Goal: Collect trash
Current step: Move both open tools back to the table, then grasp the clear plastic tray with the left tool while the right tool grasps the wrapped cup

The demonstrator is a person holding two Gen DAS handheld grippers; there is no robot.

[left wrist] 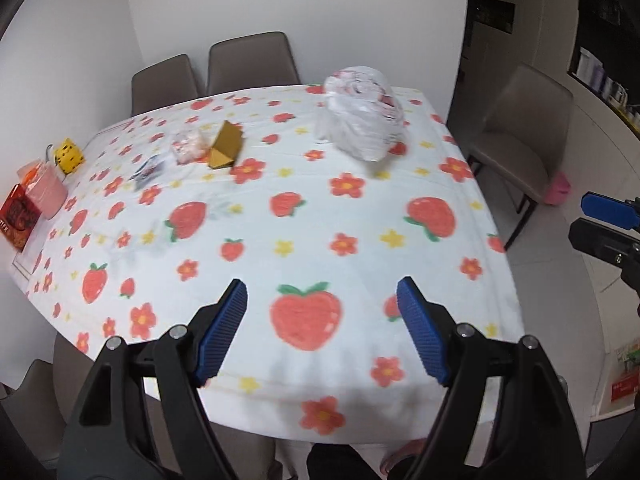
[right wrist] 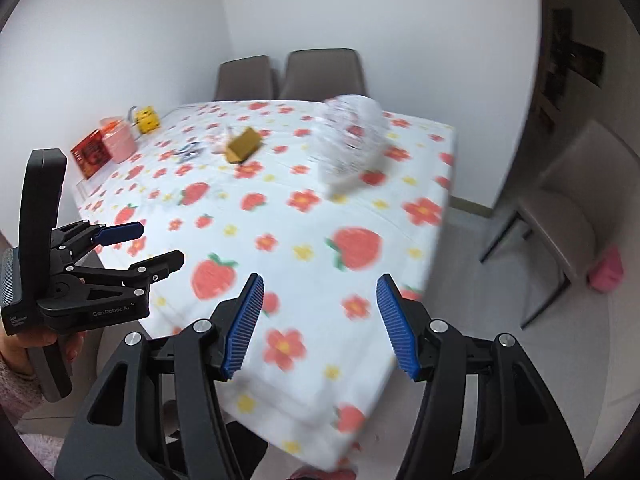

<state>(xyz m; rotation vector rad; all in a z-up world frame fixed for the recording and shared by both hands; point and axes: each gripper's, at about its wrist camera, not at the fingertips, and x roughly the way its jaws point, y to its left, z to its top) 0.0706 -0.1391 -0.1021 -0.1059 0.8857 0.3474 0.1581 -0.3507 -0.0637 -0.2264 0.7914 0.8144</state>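
A clear plastic bag [left wrist: 362, 114] stands on the far right of the strawberry-print tablecloth [left wrist: 320, 220]; it also shows in the right wrist view [right wrist: 352, 140]. Left of it lie a folded brown cardboard piece [left wrist: 227, 146] [right wrist: 244, 146], a crumpled clear wrapper [left wrist: 188, 146] and a small dark wrapper [left wrist: 148, 170] [right wrist: 191, 151]. My left gripper [left wrist: 322, 300] is open and empty above the table's near edge; it also shows in the right wrist view [right wrist: 156, 246]. My right gripper [right wrist: 320, 300] is open and empty, right of the left one over the near right corner.
A red box [left wrist: 16, 216], a pink container [left wrist: 46, 192] and a yellow box [left wrist: 69, 156] stand at the table's left edge. Grey chairs [left wrist: 252, 60] stand behind the table, another chair [left wrist: 520, 140] to the right. A pink object [right wrist: 608, 270] lies on the floor.
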